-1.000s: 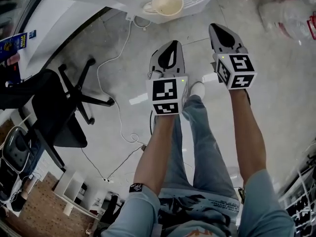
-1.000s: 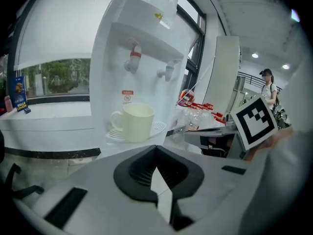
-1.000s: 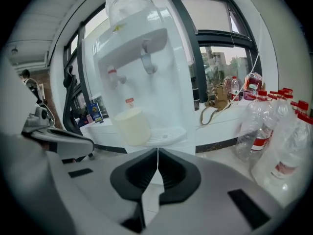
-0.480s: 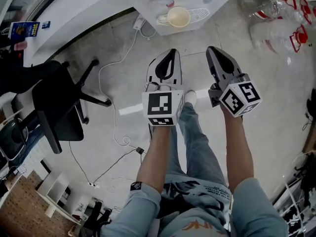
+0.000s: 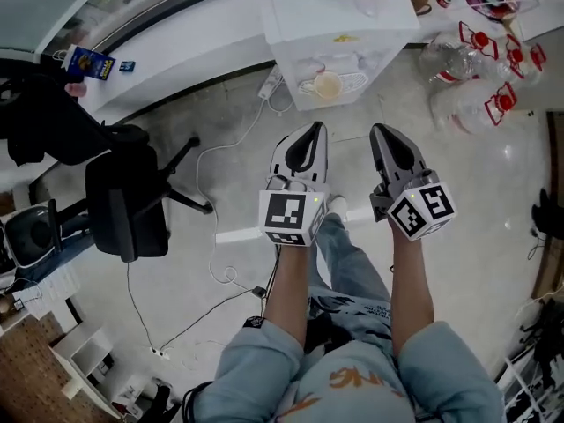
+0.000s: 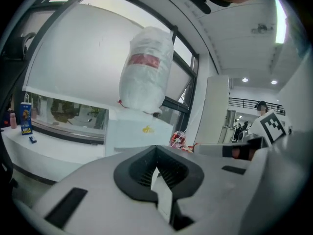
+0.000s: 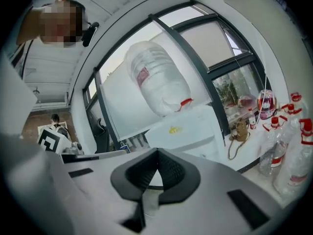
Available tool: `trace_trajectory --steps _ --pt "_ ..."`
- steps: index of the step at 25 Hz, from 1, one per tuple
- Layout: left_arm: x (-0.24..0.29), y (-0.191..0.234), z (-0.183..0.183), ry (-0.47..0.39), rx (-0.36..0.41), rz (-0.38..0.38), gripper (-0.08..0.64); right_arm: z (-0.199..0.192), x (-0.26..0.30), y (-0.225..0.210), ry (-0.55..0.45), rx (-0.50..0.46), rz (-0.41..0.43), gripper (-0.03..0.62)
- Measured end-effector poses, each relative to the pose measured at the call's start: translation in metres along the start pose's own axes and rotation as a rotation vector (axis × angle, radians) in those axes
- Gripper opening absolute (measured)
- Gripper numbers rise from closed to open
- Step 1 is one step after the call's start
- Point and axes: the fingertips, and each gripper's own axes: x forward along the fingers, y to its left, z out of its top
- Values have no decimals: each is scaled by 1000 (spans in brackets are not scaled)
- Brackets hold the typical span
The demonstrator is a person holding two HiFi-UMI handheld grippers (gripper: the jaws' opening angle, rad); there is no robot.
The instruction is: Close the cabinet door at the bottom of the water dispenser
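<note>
The white water dispenser stands at the top of the head view, with a cream cup on its drip tray. Its bottom cabinet door is hidden from this angle. In the left gripper view the dispenser carries an upturned water bottle; the right gripper view shows the same dispenser and bottle. My left gripper and right gripper hang side by side in the air short of the dispenser. Both are shut with nothing between the jaws, pointing roughly level at it.
A black office chair stands at the left. White cables and a power strip lie on the concrete floor. Several empty water bottles sit at the upper right. A white window ledge holds a blue carton.
Both grippers have risen together and tipped up toward level. The floor looks farther away, and more of the dispenser and the room shows.
</note>
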Motion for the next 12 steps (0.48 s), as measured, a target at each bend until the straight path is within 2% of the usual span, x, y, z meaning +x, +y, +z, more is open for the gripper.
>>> trace_trajectory --steps 6,9,12 --pt "-38 -10 67 -80 -8 31 20 66 -20 43 -31 -78 -23 28" --pt "-49 -15 104 -139 -17 20 20 96 -22 63 -61 -120 -21 28" --pt "-53 -32 132 -168 28 -7 20 122 -31 73 -81 -173 -40 28"
